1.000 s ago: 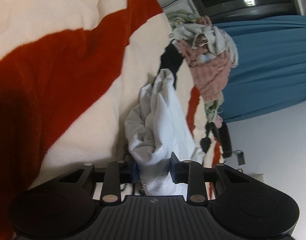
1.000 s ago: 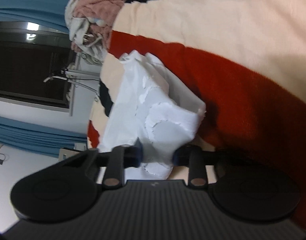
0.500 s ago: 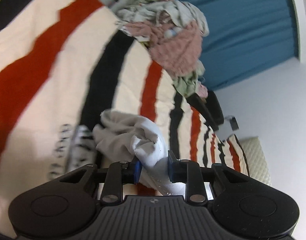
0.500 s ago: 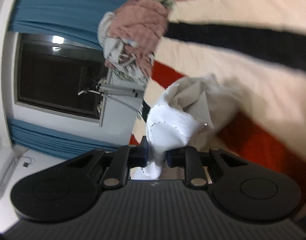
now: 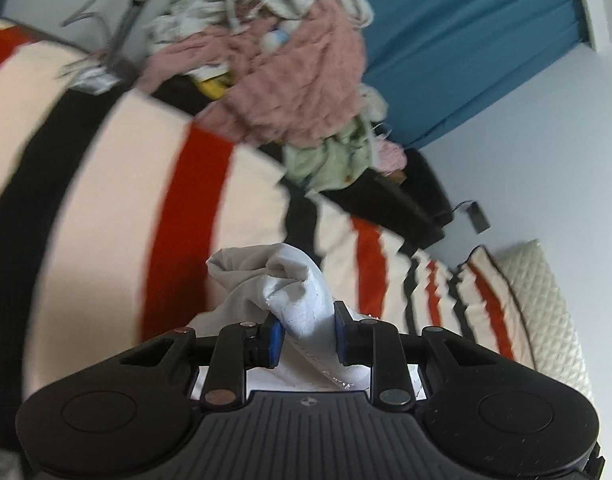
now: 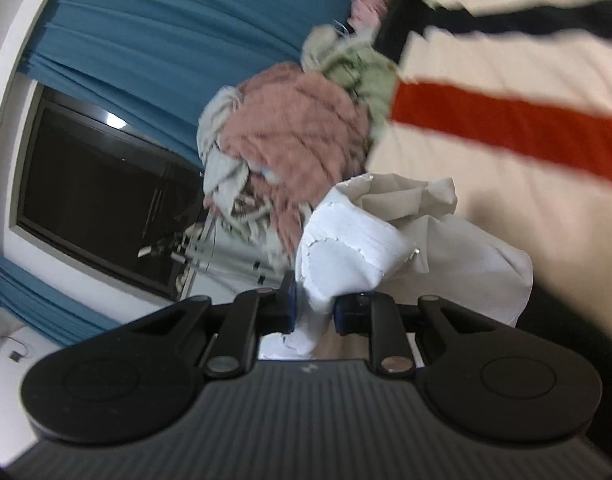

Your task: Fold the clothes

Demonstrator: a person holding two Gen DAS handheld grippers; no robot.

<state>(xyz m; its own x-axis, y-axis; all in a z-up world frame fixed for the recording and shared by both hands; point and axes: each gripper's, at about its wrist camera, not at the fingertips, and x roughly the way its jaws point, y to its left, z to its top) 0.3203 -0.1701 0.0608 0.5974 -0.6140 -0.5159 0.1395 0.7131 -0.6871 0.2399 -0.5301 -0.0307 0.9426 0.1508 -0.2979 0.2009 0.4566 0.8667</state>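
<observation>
Though bunched, garment (image 5: 302, 300) above blanket (image 5: 126, 184)

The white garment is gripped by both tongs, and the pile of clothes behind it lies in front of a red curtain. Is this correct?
Not quite: the curtain is blue, not red, as the left wrist view shows. The rest holds: the left tongs and the right tongs both grip the white garment, and the pile of clothes lies behind it.

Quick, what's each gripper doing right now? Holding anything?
Left gripper: closed on a bunched fold of the white garment.
Right gripper: closed on the white garment too, at another bunched part.
</observation>
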